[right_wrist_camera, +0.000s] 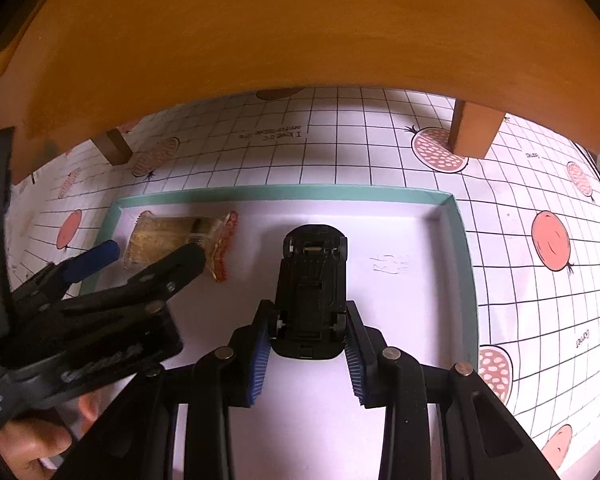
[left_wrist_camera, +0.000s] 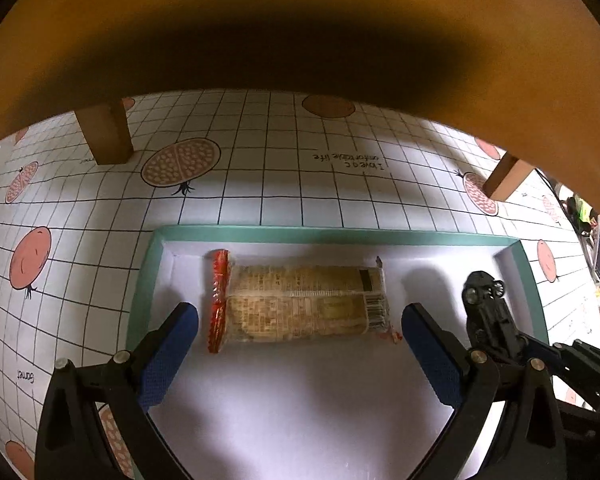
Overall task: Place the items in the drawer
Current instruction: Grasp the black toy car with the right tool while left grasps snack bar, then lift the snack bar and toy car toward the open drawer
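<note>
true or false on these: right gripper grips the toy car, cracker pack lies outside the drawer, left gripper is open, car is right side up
1. The right gripper grips the black toy car: true.
2. The cracker pack lies outside the drawer: false, it lies inside on the white floor.
3. The left gripper is open: true, holding nothing.
4. The car is right side up: false, its underside faces the camera.

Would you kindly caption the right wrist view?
Right gripper holds an upturned toy car over the drawer.
</note>
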Tool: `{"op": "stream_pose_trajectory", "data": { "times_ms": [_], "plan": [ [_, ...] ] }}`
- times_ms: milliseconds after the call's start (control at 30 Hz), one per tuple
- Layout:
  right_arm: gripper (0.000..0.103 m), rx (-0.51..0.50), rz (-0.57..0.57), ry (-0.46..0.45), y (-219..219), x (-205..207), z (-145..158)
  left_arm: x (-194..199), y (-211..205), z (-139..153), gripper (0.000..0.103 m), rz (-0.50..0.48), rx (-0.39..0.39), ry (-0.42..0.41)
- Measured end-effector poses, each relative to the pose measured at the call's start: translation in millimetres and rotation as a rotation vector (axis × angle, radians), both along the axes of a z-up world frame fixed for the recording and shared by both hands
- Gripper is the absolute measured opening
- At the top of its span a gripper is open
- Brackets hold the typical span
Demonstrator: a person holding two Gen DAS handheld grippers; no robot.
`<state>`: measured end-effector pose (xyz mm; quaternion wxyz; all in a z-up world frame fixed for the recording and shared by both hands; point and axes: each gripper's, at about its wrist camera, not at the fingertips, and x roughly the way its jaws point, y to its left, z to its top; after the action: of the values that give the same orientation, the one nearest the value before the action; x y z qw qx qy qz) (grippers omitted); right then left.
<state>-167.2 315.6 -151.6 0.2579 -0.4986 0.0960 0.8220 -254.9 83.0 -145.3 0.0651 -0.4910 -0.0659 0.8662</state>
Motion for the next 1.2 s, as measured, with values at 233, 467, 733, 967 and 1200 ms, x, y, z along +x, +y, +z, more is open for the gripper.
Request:
{"op": "stream_pose_trajectory", "data": {
  "times_ms": [233, 467, 733, 967, 1200],
  "plan": [
    [0.036, -0.005, 0.002, 0.002, 1, -2, 0, -3, -1, -7, 0.101, 0.006, -0.010, -0.031],
    [0.036, -0.013, -0.005, 0.004, 1, -2, -2, 1, 3, -8, 0.090, -0.023, -0.024, -0.032],
    [0.036, -0.020, -0.002, 0.003, -1, -4, -3, 5, 0, -7, 0.078, -0.047, -0.034, -0.027],
    [0.036, -0.014, 0.012, -0.001, -8, -2, -1, 14, 0, 1, 0.076, -0.053, -0.037, -0.030],
    [0.036, 0.004, 0.022, 0.015, -22, 9, 14, 35, -5, 32, 0.076, -0.065, -0.025, 0.009]
  ]
}}
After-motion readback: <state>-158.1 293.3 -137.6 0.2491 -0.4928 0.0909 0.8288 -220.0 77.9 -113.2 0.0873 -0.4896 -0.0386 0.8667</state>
